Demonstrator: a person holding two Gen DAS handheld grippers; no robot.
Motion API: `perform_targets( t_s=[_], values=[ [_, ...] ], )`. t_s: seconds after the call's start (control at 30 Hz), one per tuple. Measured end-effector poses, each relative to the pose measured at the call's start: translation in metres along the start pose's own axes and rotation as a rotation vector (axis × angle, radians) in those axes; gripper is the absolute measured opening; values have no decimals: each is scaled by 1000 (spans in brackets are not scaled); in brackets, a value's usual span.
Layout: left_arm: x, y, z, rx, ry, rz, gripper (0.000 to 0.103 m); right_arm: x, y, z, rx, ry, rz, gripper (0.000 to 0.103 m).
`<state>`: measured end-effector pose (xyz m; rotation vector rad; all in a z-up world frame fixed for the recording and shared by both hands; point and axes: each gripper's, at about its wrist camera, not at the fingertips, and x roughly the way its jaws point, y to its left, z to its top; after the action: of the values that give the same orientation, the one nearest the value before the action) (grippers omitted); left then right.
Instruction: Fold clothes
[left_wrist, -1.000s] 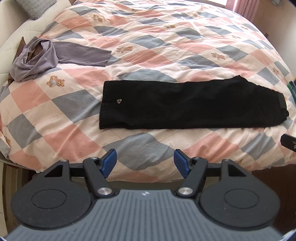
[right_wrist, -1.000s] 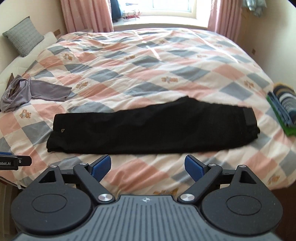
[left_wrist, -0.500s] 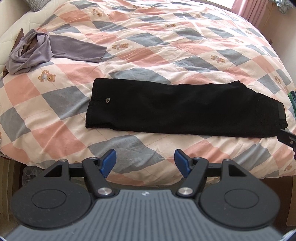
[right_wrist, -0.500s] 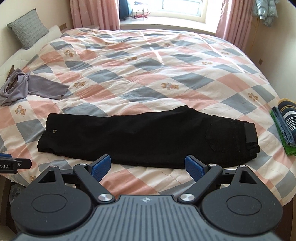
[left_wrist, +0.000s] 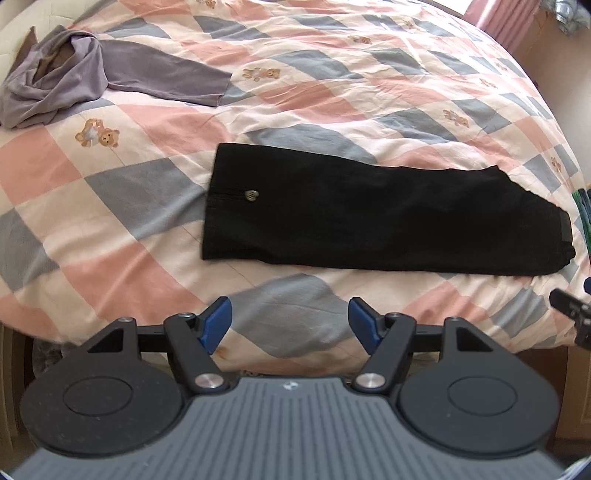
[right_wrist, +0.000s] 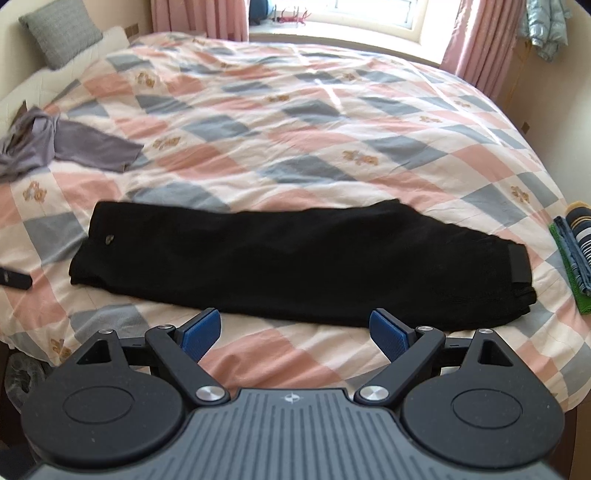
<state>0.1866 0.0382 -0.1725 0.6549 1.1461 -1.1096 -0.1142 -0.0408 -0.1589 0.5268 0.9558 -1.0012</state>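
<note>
Both the left gripper (left_wrist: 290, 325) and right gripper (right_wrist: 293, 334) hung spread, empty; each should pinch the black trousers (right_wrist: 295, 254) at 12 o'clock, lifting evenly.

A wide bed (right_wrist: 369, 122) fills the room, covered by a quilt (right_wrist: 314, 155) of pink, grey and cream diamonds with small bear prints. Behind it a bright window (right_wrist: 369, 14) lets daylight across the covers, flanked by pink curtains (right_wrist: 476, 37). A grey cushion (right_wrist: 61, 31) leans against the cream wall (right_wrist: 11, 11) at the left.
</note>
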Motion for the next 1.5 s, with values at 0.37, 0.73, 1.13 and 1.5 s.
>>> perform_targets(
  t_s=[0.37,0.73,1.13,1.5],
  values=[
    [108,118,42,-104,106,-268,63,92,136,-32,-128,146,75,90],
    [217,173,51,-286,94,-453,65,161,215,-32,-356,-90,100,89],
    [249,172,83,-311,157,-654,21,201,289,-56,-736,-370,-18,83],
    [225,162,106,-348,219,-609,28,234,314,-33,-821,-492,-111,13]
  ],
)
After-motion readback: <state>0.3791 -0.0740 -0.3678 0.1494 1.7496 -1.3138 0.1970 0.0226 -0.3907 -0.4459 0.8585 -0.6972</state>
